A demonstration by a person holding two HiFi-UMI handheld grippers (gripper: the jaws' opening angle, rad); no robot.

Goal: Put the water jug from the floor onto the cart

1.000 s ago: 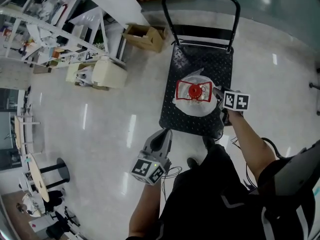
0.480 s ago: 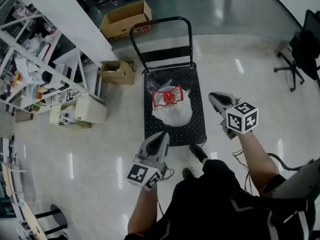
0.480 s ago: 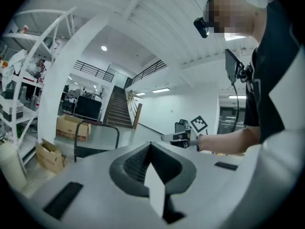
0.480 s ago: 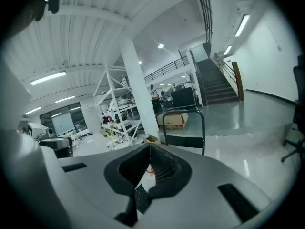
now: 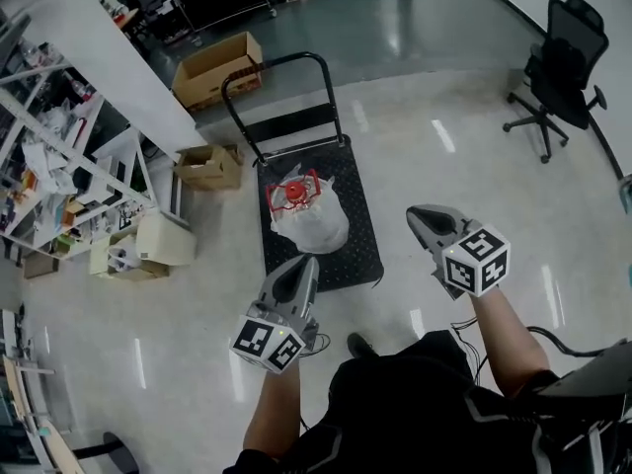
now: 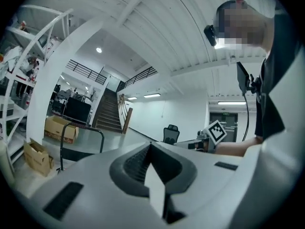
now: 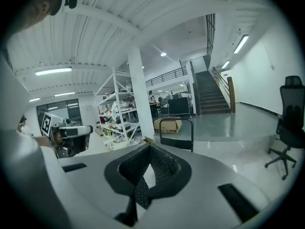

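Observation:
The water jug (image 5: 301, 212), clear with a red cap and a red handle, stands upright on the black cart (image 5: 346, 255), just in front of its push handle (image 5: 286, 64). Neither gripper touches it. My left gripper (image 5: 306, 262) is shut and empty, held up on the near side of the cart's front left corner. My right gripper (image 5: 415, 213) is also shut and empty, off to the cart's right. In the left gripper view the left gripper (image 6: 149, 145) has its jaws meeting at the tip. The right gripper (image 7: 149, 147) looks the same in its own view.
White shelving (image 5: 59, 166) full of clutter and a white pillar (image 5: 99, 57) stand at the left. Cardboard boxes (image 5: 219, 62) (image 5: 209, 166) and a beige box (image 5: 163, 240) lie near the cart's left side. An office chair (image 5: 558, 57) stands at the far right on the glossy floor.
The right gripper has left the jug's side and come back toward me. The left gripper has risen too. The cart and jug now sit farther off in the head view.

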